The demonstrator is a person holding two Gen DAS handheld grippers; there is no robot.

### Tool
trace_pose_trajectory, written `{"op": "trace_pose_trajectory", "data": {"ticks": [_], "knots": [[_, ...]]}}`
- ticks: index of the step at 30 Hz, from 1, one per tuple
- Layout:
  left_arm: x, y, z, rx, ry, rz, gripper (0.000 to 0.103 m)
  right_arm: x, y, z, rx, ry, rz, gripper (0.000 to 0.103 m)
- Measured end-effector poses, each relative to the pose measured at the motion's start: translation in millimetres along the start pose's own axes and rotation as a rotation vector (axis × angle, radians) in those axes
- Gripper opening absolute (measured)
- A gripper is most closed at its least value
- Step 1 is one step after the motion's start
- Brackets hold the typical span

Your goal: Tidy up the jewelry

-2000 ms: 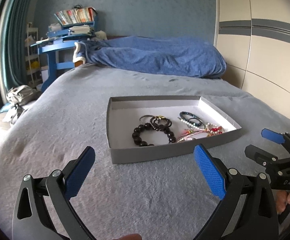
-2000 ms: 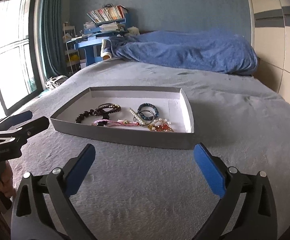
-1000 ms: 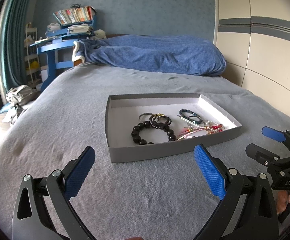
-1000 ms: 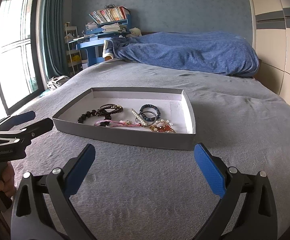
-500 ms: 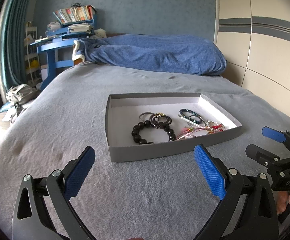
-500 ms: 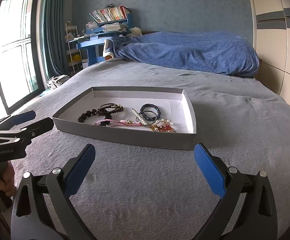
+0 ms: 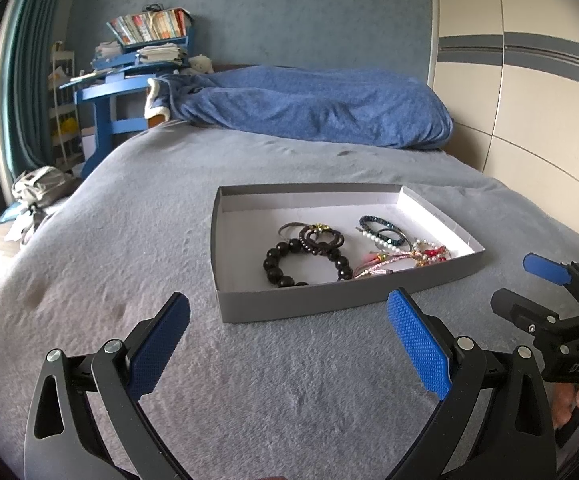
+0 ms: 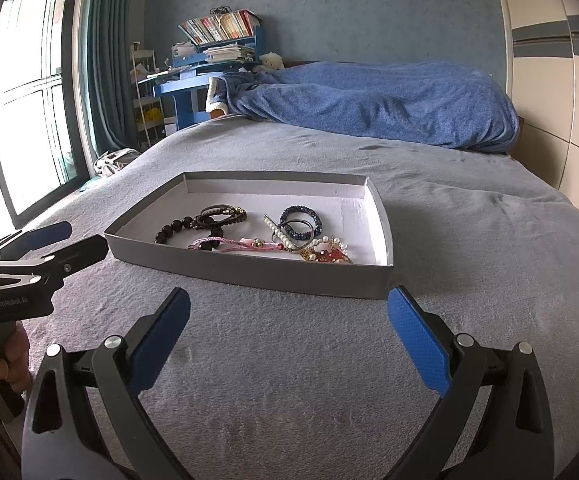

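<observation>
Grey plush bedspread (image 8: 289, 380), soft, uneven. Shallow tray (image 7: 289, 306) mid-bed, bracelets (image 7: 309, 252) tangled inside. Left gripper (image 7: 287, 340), right gripper (image 8: 288, 336) near, short of tray, fingers spread, empty. Risk: snagging neighbouring strands, tipping light tray.

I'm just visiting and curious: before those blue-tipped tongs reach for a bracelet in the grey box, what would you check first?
1. Left tongs open and empty: ok.
2. Right tongs open and empty: ok.
3. Grey box flat on the bed, lid off: ok.
4. Black bead bracelet lying free to lift: not ok, a brown bracelet overlaps it.
5. Pink cord bracelet untangled from the pearl pieces: cannot tell.
6. Path to the box clear: ok.
</observation>
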State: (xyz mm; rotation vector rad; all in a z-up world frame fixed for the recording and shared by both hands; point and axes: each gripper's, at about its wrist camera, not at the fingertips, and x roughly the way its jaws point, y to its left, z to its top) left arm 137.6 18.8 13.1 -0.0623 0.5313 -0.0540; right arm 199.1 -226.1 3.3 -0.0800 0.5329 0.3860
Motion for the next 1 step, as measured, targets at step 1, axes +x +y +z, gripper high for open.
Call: {"op": "trace_pose_trajectory", "data": {"ticks": [1], "knots": [[-0.5,0.6,0.5,-0.001,0.000,0.000,0.098,0.0,0.1,0.0,0.000,0.000,0.000,0.098]]}}
